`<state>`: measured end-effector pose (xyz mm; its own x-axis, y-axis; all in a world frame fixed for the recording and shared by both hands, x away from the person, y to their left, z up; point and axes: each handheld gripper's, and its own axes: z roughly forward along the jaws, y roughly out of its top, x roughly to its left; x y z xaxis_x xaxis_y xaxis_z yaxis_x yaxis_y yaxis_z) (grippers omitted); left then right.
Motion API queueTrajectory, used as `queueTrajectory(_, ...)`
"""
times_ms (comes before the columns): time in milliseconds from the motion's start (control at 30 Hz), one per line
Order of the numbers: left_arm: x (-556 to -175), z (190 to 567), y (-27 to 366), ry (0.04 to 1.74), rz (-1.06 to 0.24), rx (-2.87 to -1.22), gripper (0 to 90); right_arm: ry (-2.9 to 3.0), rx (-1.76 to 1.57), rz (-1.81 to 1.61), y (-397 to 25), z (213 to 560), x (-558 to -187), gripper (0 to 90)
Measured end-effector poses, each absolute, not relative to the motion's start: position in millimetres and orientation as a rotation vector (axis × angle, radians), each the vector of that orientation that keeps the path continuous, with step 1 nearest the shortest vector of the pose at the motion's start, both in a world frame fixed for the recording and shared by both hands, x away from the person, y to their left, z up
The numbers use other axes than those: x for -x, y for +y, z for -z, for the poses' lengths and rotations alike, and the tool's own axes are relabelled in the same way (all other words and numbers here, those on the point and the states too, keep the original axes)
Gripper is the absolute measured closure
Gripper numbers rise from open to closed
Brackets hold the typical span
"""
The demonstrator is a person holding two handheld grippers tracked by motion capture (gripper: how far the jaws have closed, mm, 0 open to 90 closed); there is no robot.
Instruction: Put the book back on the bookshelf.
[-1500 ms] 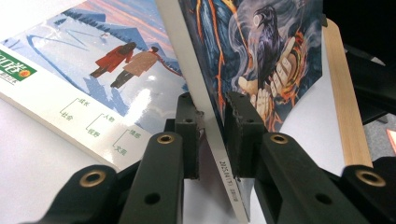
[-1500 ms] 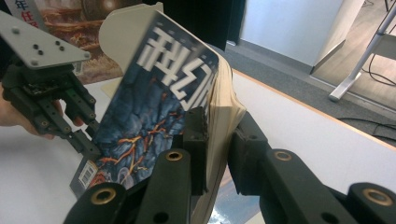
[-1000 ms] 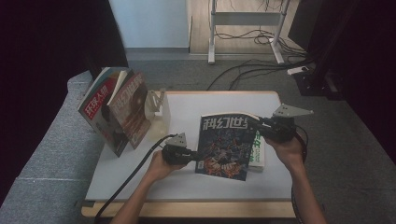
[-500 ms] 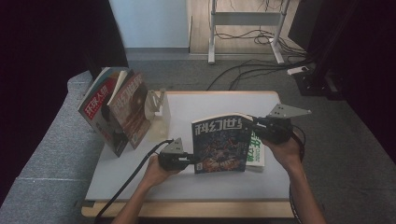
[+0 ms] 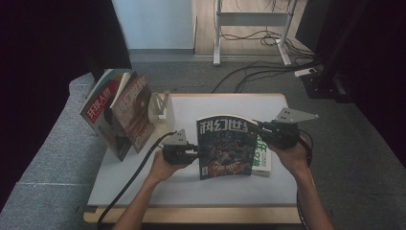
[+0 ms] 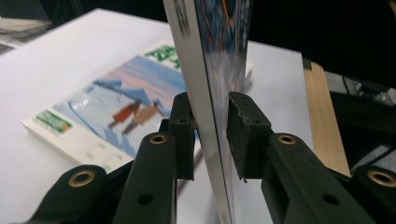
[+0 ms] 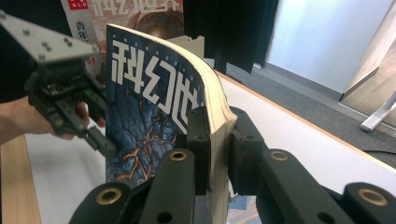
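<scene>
1. While a person works at a white table (image 5: 143, 191), the left gripper (image 5: 195, 155) pinches the spine edge of a dark-covered magazine (image 5: 225, 146); in the left gripper view its two black jaws are pressed against either face of the standing spine (image 6: 205, 93).
2. At the opposite edge, the right gripper (image 5: 257, 128) is clamped on the same magazine near its upper corner, and the right gripper view shows the jaws closed over the curling page edges (image 7: 217, 116).
3. Held between the two grippers, the magazine stands upright over the middle of the table, its cover with white characters and a cracked blue-orange pattern turned toward the person, its top edge bowed.
4. Behind it, a second magazine (image 5: 261, 153) with a pale green-and-white cover lies flat on the table; the left gripper view shows painted figures on its cover (image 6: 116, 112).
5. Farther left, several more magazines (image 5: 119, 112) lean upright together at the table's left edge, beside a pale bookend (image 5: 160, 108).
6. Beyond the table, grey carpet (image 5: 191, 76) carries black cables toward a metal desk frame (image 5: 249, 28).
</scene>
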<state>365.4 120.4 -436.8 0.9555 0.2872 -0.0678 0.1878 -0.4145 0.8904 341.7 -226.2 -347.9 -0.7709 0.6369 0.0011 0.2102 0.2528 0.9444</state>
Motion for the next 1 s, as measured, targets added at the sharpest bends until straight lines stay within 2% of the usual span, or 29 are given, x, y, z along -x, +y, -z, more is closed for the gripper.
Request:
queueTrajectory(167, -369.4, 421.0, 115.3, 0.374, -0.106, -2.006, 70.4, 2.15, -0.773, -1.521, -227.3, 347.9, -341.6, 78.8)
queueTrajectory(767, -378.0, 363.4, 95.9, 0.382, -0.214, -1.984, 67.4, 2.149, -0.775, -1.528, -228.5, 348.3, -341.6, 78.4)
queueTrajectory(933, -378.6, 360.3, 93.5, 0.37, -0.214, -1.984, 78.4, 2.15, -0.778, -1.524, -229.4, 348.5, -341.5, 78.2)
queueTrajectory(1000, -377.3, 360.2, 93.2, 0.361, -0.213, -1.983, 79.9, 2.149, -0.785, -1.521, -230.9, 349.1, -341.8, 77.2)
